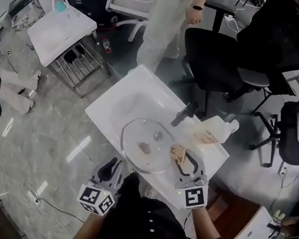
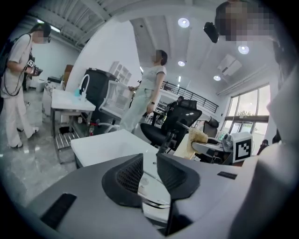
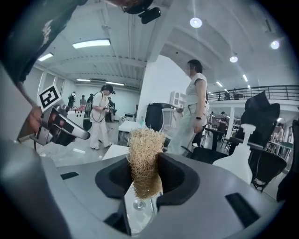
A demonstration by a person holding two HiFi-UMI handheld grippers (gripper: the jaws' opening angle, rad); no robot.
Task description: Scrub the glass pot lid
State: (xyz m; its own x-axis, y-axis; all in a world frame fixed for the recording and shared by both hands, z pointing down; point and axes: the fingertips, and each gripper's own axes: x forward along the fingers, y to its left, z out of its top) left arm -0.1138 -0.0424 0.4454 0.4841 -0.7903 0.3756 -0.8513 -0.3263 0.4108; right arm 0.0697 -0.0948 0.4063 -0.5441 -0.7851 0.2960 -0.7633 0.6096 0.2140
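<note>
Glass rimmed in steel, the pot lid [image 1: 146, 142] lies across the white sink basin [image 1: 120, 105], near the middle of the head view, with its small knob facing up.

At seven o'clock of the lid, the left gripper [image 2: 149, 161] sits low by the rim. Its jaws stand a narrow gap apart with nothing pinched between them. In the left gripper view the lid's steel edge shows through that gap, just ahead and a little below. I'd judge it is lined up there to clamp the rim, because a loose lid would skate about on the basin once scrubbing starts.

At four o'clock of the lid, the right gripper [image 3: 144, 161] is clenched on a straw-coloured loofah scrubber [image 3: 143, 140]. The fibres stick out well past the jaw tips, presumably so that loofah and not plastic meets the glass. In the head view the scrubber hangs at the lid's near-right edge, but I can't tell whether it touches.

Past the lid at one o'clock stands the black faucet [image 1: 184, 113]. Just right of it, at two o'clock, is a white pump bottle [image 1: 220, 130], probably kept there so soap is within reach. Up at twelve o'clock, a person in pale clothes [image 1: 171, 18] stands beside black office chairs [image 1: 220, 55].
</note>
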